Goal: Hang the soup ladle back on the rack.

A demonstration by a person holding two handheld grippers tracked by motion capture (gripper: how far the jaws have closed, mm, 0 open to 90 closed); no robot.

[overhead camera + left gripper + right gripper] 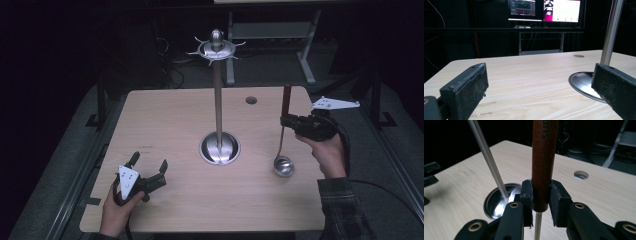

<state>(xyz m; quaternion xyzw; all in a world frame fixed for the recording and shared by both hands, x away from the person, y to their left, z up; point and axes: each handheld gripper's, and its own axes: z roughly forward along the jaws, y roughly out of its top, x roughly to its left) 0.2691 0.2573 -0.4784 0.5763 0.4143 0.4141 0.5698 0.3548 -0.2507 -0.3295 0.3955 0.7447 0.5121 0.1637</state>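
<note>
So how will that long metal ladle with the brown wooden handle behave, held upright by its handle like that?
The metal ladle probably stays stiff: its thin shaft hangs straight. It may swing, since the bowl hangs low, far below the right gripper. The round brown handle could twist or slide between the pads, though they look clamped on squarely.

Dim room, dark surroundings; overhead light glares off the steel base (219,148); pictures slightly soft.

The pale wooden surface (170,125) carries a round steel stand base (220,148) at its centre (pole upright), with a cable hole (251,100) at one o'clock.
</note>
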